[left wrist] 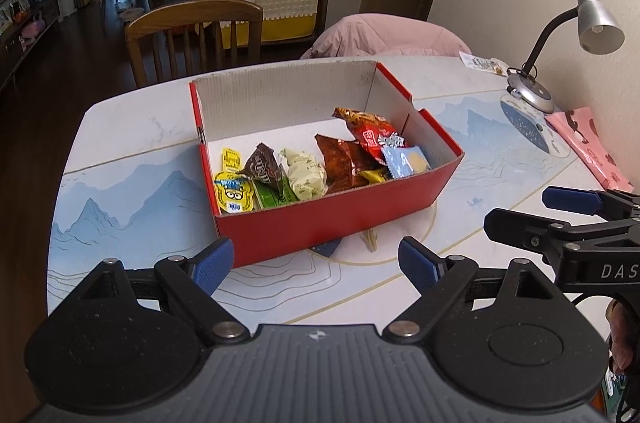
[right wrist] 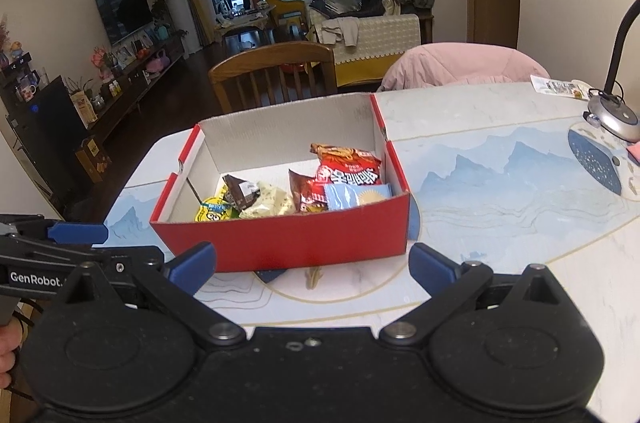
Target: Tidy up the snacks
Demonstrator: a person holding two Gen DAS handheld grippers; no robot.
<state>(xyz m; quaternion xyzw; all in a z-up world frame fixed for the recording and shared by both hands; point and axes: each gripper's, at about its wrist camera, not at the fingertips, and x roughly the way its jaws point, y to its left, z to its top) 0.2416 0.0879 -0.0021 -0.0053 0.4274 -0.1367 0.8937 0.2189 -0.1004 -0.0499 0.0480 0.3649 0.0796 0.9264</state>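
Note:
A red cardboard box (left wrist: pixel 332 219) (right wrist: pixel 280 243) with a white inside stands on the table and holds several snack packets along its near side. Among them are a yellow packet (left wrist: pixel 234 193), a brown one (left wrist: pixel 264 169), a pale wrapped one (left wrist: pixel 304 175), a red bag (left wrist: pixel 370 135) (right wrist: pixel 348 167) and a light blue packet (left wrist: pixel 404 161) (right wrist: pixel 352 197). My left gripper (left wrist: pixel 316 263) is open and empty, just short of the box's near wall. My right gripper (right wrist: pixel 314 265) is likewise open and empty in front of the box; it also shows at the right of the left wrist view (left wrist: pixel 520 211).
A desk lamp (left wrist: pixel 560 51) (right wrist: pixel 612 115) stands at the table's far right. A pink packet (left wrist: pixel 588 143) lies near it, and a small printed packet (left wrist: pixel 482 63) (right wrist: pixel 558 87) lies at the far edge. A wooden chair (left wrist: pixel 196 35) and a pink-draped chair (left wrist: pixel 384 37) stand behind the table.

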